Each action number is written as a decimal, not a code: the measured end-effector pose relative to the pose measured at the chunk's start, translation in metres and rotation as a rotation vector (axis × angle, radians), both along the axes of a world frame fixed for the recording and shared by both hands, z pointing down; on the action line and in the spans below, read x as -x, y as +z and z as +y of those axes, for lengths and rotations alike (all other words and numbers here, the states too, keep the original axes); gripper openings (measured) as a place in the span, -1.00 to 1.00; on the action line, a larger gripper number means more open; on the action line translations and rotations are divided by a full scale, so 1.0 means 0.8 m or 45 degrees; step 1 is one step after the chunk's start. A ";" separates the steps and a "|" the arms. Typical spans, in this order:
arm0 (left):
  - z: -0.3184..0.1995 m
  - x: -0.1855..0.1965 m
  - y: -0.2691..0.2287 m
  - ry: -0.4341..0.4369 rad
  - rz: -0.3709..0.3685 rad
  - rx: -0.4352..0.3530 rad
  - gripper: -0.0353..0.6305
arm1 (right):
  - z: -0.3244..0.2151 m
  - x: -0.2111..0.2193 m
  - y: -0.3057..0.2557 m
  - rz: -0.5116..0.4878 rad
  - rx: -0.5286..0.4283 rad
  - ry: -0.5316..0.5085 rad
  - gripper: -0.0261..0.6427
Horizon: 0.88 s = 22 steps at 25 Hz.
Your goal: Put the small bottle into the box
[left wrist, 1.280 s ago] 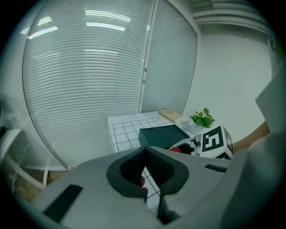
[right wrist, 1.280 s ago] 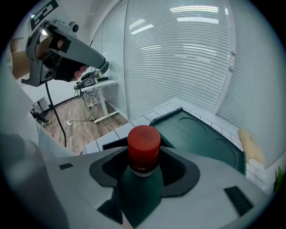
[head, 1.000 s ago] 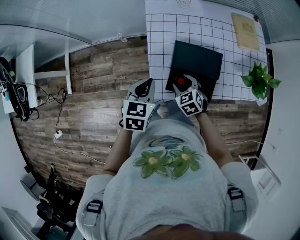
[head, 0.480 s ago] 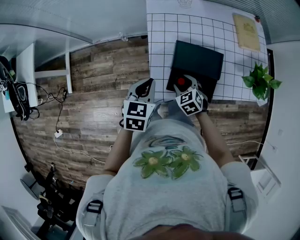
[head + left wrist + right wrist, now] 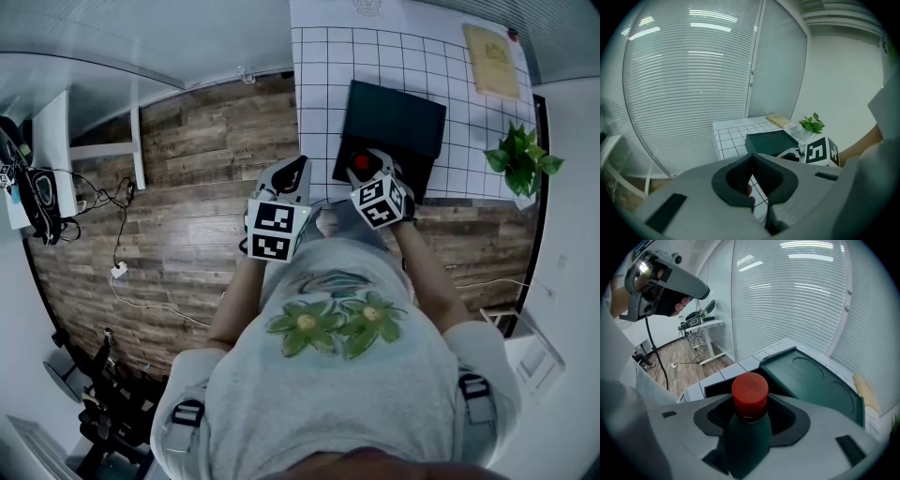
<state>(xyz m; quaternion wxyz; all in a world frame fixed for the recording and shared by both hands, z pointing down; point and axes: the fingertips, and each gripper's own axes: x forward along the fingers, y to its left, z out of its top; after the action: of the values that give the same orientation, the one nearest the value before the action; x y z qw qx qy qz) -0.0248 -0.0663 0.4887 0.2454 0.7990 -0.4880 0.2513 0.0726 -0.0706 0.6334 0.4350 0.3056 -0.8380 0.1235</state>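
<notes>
One small bottle (image 5: 747,423) clamped in right fingers (image 5: 710,418) | left fingers (image 5: 723,190) shut | gridded table (image 5: 328,94), wood floor (image 5: 206,169)

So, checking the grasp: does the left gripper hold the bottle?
No, the small bottle sits in the right gripper; the left gripper is shut, empty.

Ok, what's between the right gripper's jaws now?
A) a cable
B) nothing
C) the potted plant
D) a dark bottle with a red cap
D: in its own view, the right gripper is clamped on the dark bottle, red cap on top.
</notes>
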 end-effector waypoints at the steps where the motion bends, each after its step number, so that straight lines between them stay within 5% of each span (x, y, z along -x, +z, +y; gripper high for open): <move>1: 0.000 -0.001 0.000 0.003 0.000 0.001 -0.87 | 0.000 0.000 0.001 0.007 0.003 0.002 -0.27; 9: 0.000 -0.005 -0.005 0.044 -0.006 -0.019 -0.87 | -0.005 0.003 -0.022 -0.028 -0.026 0.058 -0.25; 17: -0.007 -0.012 -0.025 0.086 0.015 -0.088 -0.87 | -0.002 0.004 -0.106 -0.300 -0.095 0.171 -0.27; 22: -0.007 -0.014 -0.032 0.125 0.022 -0.102 -0.87 | -0.001 -0.012 -0.150 -0.309 -0.269 0.248 -0.78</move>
<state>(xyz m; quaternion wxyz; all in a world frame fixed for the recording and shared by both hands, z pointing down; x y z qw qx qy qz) -0.0135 -0.0717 0.4635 0.2049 0.8333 -0.4558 0.2365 0.0823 -0.0712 0.5134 0.2822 0.4121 -0.8590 0.1125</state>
